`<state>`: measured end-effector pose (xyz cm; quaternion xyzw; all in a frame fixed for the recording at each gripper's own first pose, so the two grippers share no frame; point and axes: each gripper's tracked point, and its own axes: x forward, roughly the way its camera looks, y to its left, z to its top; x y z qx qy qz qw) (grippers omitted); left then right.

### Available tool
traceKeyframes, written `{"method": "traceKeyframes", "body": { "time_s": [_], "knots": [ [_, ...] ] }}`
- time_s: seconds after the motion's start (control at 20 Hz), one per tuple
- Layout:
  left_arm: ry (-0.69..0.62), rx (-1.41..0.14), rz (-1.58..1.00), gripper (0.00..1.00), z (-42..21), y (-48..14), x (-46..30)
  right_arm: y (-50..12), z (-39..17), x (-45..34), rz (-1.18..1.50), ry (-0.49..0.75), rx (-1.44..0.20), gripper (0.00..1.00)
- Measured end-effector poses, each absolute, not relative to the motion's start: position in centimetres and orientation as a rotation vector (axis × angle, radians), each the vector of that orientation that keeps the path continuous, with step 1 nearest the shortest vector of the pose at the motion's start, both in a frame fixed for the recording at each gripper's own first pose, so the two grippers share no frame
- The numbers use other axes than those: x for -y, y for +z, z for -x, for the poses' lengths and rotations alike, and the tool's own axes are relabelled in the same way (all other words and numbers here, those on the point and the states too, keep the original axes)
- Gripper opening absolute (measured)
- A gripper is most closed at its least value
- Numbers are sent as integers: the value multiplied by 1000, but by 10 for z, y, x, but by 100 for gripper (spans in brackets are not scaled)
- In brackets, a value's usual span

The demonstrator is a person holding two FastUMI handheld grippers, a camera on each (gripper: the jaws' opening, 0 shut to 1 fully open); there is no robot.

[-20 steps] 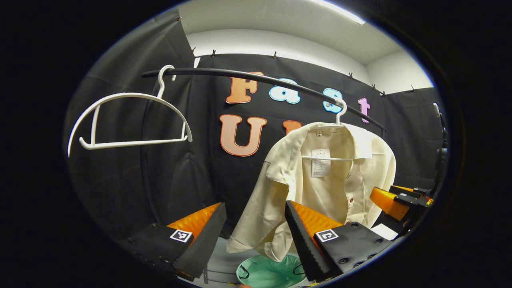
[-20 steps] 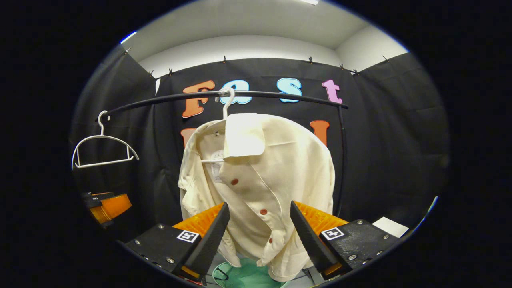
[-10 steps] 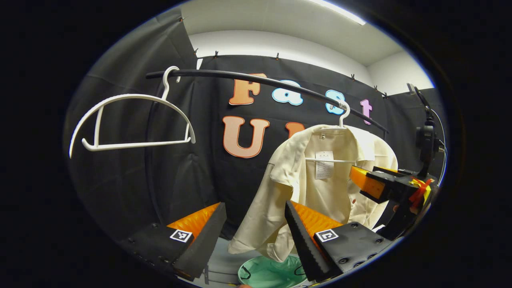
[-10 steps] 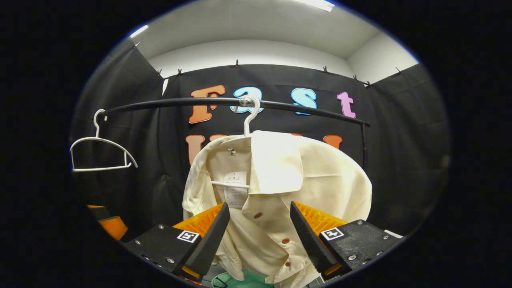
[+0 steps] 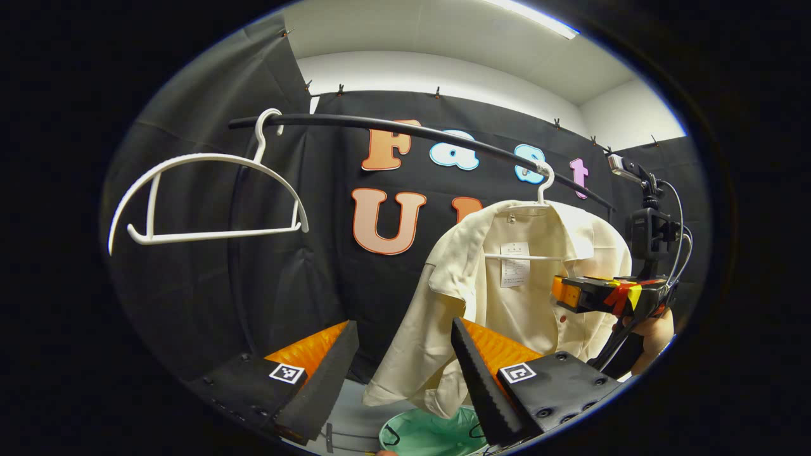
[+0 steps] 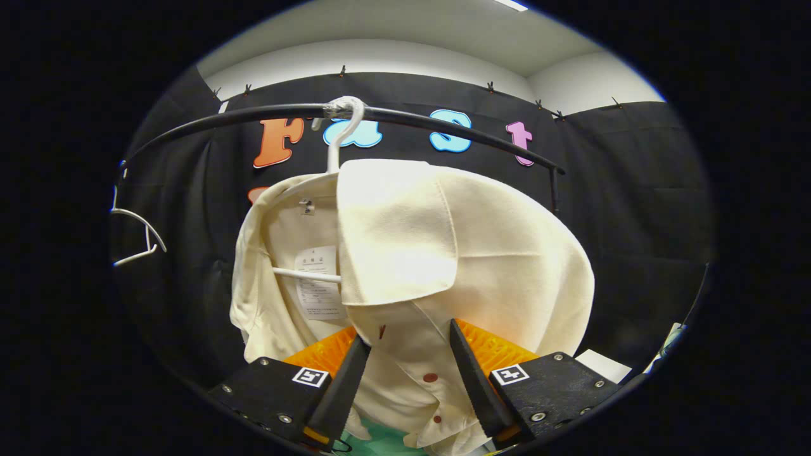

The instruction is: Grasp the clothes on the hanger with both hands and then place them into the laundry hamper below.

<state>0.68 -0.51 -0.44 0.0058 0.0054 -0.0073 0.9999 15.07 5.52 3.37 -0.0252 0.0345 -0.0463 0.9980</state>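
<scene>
Cream shirt (image 6: 405, 253) hangs on white hanger (image 6: 339, 142), above green hamper (image 5: 431, 434) for dropping. My right tool (image 6: 405, 373) spread around its button placket; left tool (image 5: 399, 361) spread, nearby.

Cloth-walled booth, clothes rail (image 5: 405, 130)
</scene>
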Motion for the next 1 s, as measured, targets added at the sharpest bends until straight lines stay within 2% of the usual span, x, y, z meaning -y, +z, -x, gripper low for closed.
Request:
{"method": "traceKeyframes", "body": {
  "time_s": [0.05,0.1,0.15,0.2,0.35,0.4,0.5,0.7,1.0],
  "knots": [
    [-25,-18,-3,92,-11,-8,7,37,-150,-54,38,-87,-64,75],
    [-34,-28,4,96,-16,-12,11,40,-150,-56,24,-70,-54,63],
    [-38,-35,8,96,-20,-14,13,41,-150,-63,17,-38,-49,60],
    [-43,-39,10,96,-22,-14,16,43,-150,-71,17,-3,-45,50],
    [-82,-35,11,96,-34,-16,30,43,-149,-86,27,69,-35,32],
    [-94,-37,7,96,-41,-16,33,43,-149,-87,26,80,-33,22],
    [-112,-45,11,96,-54,-18,41,43,-145,-91,14,106,-30,13],
    [-169,-49,17,96,-84,-21,63,43,-142,-88,20,121,-35,2],
    [-201,-97,71,96,-134,-40,82,47,-134,-83,19,137,-37,0]
  ]
}}
